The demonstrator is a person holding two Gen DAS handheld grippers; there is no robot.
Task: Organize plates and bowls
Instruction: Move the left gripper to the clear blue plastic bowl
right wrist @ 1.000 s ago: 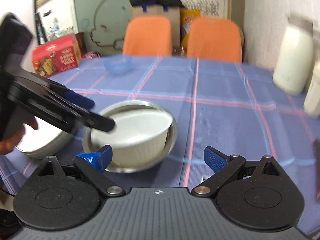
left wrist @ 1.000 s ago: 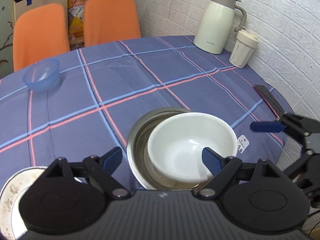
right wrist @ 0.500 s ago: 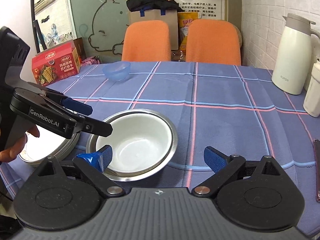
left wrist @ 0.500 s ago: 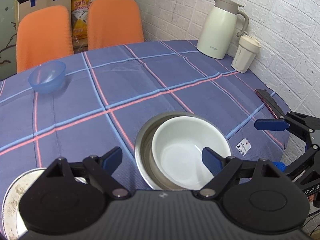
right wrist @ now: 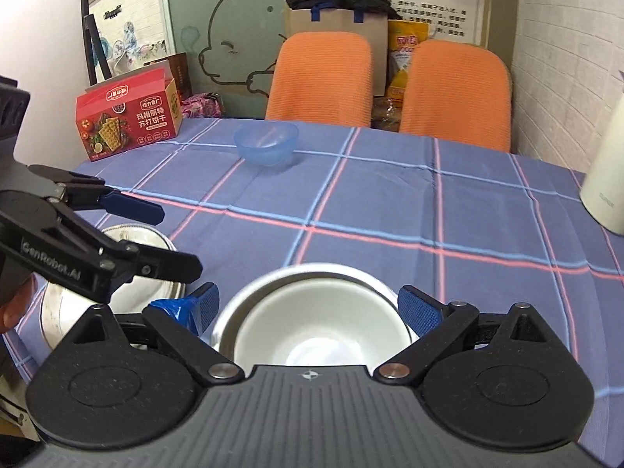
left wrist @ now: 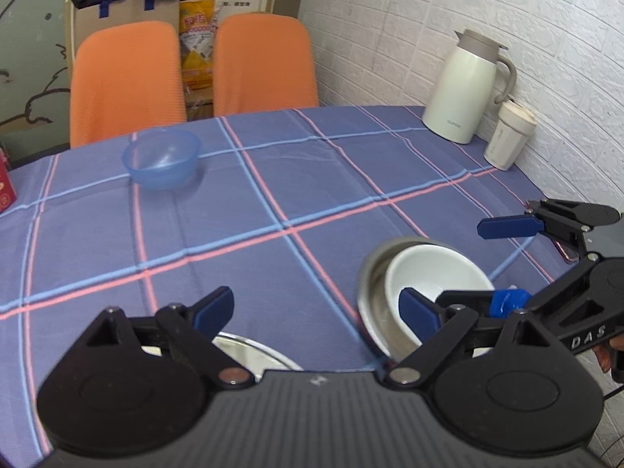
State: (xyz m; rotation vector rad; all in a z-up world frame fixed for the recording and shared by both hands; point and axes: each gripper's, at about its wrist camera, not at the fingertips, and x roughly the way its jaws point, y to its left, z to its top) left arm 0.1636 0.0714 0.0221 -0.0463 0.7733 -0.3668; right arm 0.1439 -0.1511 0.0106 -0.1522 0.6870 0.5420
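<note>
Two claws, left claw (left wrist: 316, 312) and right claw (right wrist: 308, 308), gape released; white bowl (right wrist: 312, 335) nests in steel bowl (right wrist: 273, 284) near the surface (right wrist: 390, 202) edge, open cloth beyond.

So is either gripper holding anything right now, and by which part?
No. The left gripper and the right gripper are both open and hold nothing. The white bowl sits free inside the steel bowl.

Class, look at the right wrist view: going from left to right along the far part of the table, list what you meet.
Red cracker box → blue plastic bowl → white jug at the right edge.
</note>
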